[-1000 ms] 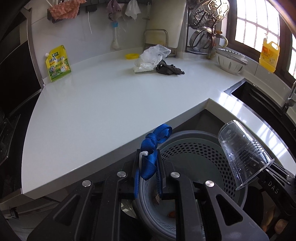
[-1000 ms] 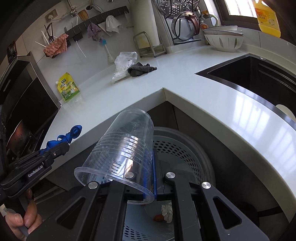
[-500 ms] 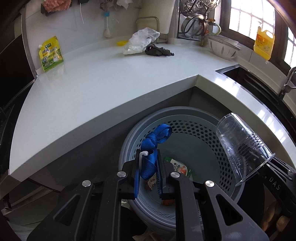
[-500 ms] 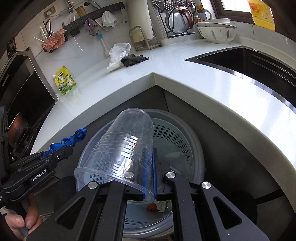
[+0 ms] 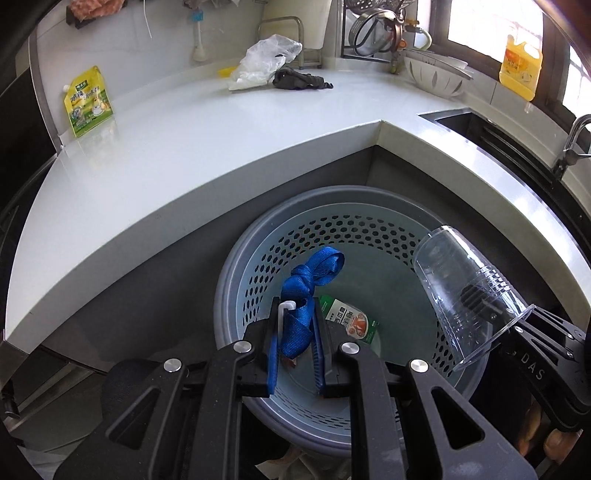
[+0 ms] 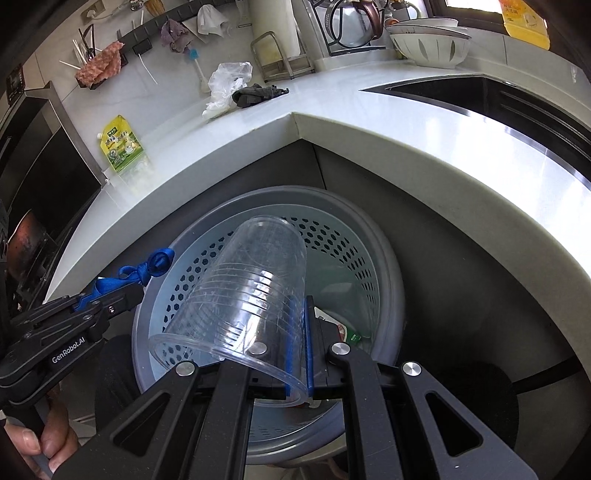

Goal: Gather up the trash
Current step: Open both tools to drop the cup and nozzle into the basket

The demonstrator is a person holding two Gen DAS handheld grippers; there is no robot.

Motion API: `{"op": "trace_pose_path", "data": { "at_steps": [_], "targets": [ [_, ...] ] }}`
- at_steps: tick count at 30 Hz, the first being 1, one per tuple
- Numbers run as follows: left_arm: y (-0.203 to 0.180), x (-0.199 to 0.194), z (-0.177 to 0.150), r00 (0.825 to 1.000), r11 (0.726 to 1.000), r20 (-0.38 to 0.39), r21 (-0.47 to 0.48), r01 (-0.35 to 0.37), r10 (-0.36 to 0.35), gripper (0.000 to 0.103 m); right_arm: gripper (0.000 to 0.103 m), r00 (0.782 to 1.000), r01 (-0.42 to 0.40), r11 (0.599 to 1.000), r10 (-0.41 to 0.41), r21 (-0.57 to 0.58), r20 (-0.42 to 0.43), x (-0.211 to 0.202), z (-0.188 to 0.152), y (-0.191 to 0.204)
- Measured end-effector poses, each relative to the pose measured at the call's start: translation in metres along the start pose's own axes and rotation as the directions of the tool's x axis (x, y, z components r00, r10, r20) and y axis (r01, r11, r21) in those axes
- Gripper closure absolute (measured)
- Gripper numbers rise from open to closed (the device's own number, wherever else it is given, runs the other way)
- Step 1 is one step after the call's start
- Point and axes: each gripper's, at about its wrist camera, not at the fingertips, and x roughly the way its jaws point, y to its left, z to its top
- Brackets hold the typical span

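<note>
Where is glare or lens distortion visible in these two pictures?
Left wrist view: the window is overexposed and the counter edge bows from fisheye. Right wrist view: strong glare on the counter beside the sink; the cup stays sharp.

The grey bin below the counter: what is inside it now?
Inside the bin lies a green and white snack wrapper and small scraps. The claws, the blue strap and the plastic cup cover part of the bottom.

Knotted blue strap point(image 5: 301, 295) and tilted clear cup point(image 6: 243, 295) hang above perforated bin point(image 5: 369, 236).
</note>
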Motion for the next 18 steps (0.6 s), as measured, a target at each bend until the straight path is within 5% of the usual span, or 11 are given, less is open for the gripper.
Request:
{"op": "trace_pose_path", "data": {
  "at_steps": [18],
  "targets": [
    [0.002, 0.019, -0.005, 0.999, 1.0, -0.051, -0.012, 0.006, -0.006, 0.086, 0.096, 0.999, 0.001, 1.0, -0.001, -0.002, -0.045, 0.02, -0.001, -0.003]
  ]
}}
